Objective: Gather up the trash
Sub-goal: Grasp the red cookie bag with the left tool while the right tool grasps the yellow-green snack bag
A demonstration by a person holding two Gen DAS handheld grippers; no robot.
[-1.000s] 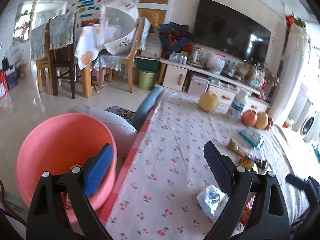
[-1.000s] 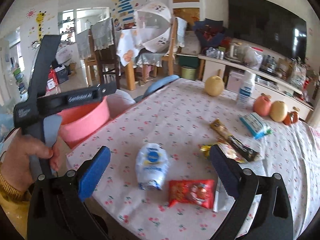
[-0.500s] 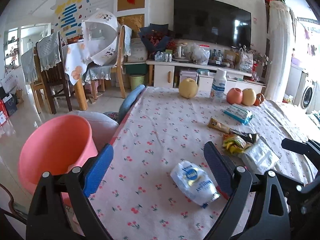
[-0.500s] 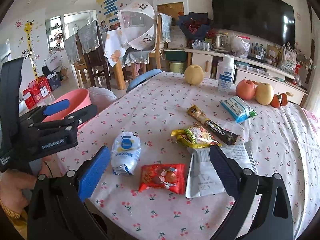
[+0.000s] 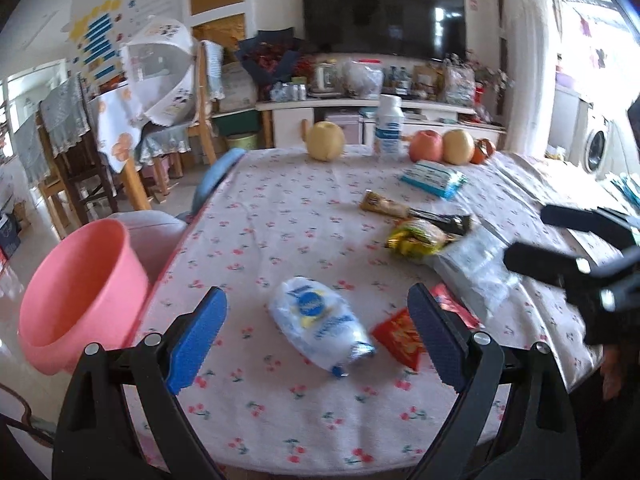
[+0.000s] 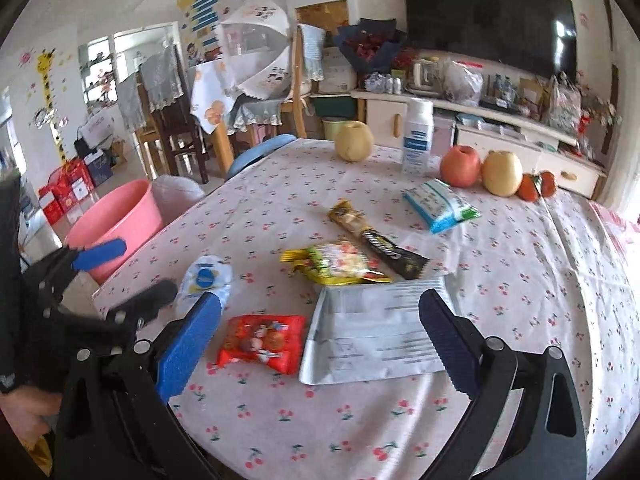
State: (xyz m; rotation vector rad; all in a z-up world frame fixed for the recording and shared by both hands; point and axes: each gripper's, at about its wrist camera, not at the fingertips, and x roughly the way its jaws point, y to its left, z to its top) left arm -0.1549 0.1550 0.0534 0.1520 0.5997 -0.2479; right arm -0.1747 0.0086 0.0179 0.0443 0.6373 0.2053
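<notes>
Wrappers lie on the cherry-print tablecloth [image 6: 520, 264]: a white-and-blue pouch [image 5: 318, 322] [image 6: 204, 280], a red snack packet [image 6: 262, 342] [image 5: 402, 338], a grey mailer bag [image 6: 372, 332] [image 5: 476, 270], a yellow-green wrapper [image 6: 336, 266] [image 5: 418, 238] and a brown-black bar wrapper [image 6: 376, 240] [image 5: 412, 212]. A pink bin [image 5: 82, 296] [image 6: 114, 224] stands beside the table's left edge. My left gripper [image 5: 316, 336] is open above the white pouch. My right gripper [image 6: 316, 346] is open over the red packet and mailer.
At the table's far side stand a pear [image 6: 354, 140], a white bottle [image 6: 418, 136], an apple [image 6: 460, 166], another pear [image 6: 502, 172], small oranges [image 6: 538, 186] and a blue tissue pack [image 6: 440, 206]. A blue chair back [image 5: 216, 178] sits left; a TV cabinet [image 6: 480, 120] is behind.
Both grippers have swung right and closer over the table. The white pouch now lies between my left fingers; the red packet and mailer came between my right fingers. Both stayed open.
</notes>
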